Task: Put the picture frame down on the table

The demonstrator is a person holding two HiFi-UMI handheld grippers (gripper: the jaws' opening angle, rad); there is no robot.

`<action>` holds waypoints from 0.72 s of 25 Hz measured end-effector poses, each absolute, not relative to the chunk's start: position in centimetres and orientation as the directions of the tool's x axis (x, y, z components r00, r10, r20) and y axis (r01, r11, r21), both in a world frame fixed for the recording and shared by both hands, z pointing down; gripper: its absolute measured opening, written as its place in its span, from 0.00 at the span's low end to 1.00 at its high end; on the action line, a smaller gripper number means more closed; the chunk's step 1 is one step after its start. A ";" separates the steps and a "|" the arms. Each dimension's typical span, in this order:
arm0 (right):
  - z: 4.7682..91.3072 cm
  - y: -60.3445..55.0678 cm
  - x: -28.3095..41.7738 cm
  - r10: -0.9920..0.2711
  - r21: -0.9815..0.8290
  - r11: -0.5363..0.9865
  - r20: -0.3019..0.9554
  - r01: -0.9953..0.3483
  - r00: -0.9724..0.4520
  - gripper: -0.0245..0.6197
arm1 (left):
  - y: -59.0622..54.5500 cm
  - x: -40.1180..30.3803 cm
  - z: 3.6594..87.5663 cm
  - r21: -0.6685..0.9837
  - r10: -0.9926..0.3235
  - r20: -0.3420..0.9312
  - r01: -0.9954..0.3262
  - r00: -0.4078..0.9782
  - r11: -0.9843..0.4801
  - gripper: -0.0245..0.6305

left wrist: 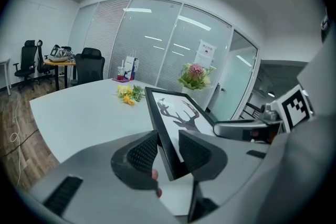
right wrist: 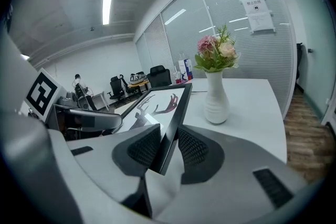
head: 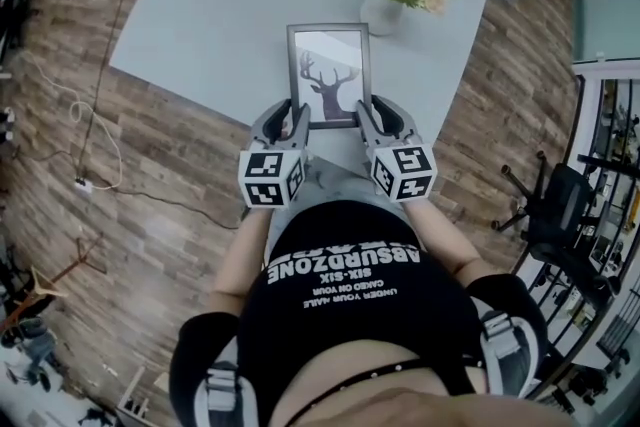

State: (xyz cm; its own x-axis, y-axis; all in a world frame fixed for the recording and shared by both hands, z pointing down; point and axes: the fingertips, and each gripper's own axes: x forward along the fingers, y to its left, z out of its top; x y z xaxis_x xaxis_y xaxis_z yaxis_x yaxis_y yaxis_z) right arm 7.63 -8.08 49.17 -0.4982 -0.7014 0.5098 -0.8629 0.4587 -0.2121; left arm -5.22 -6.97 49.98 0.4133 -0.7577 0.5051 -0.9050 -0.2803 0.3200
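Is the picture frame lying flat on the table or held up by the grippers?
The picture frame is held up, tilted: left gripper and right gripper each clamp a near corner above the table.

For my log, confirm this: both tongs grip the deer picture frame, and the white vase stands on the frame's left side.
Not quite. The white vase stands on the right side of the picture frame, as the head view shows. The left tongs and the right tongs do both grip the frame.

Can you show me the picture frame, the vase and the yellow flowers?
picture frame (head: 329,75), head view, the deer print
vase (right wrist: 216,102), right gripper view, its white body
yellow flowers (left wrist: 126,94), left gripper view, the blooms
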 end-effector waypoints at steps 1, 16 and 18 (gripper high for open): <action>49.4 -8.3 7.6 -0.698 -0.214 0.458 0.515 -0.863 -0.498 0.22 | -7.1 -5.2 50.3 0.322 -0.753 0.512 -0.905 0.413 -0.278 0.25; 52.4 -10.6 7.5 -0.650 -0.226 0.455 0.577 -0.861 -0.495 0.22 | -9.2 -5.2 53.3 0.339 -0.701 0.577 -0.903 0.420 -0.263 0.25; 52.7 -10.8 7.4 -0.647 -0.227 0.454 0.582 -0.862 -0.493 0.22 | -9.4 -5.3 53.6 0.340 -0.696 0.582 -0.903 0.421 -0.262 0.25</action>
State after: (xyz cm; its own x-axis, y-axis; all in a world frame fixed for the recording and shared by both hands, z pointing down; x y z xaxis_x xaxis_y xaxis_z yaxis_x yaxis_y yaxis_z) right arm 7.38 -10.83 52.70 -0.4934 -0.6467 0.5817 -0.8619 0.4536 -0.2268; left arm -5.35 -9.37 53.57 0.4211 -0.6961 0.5815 -0.9031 -0.2619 0.3404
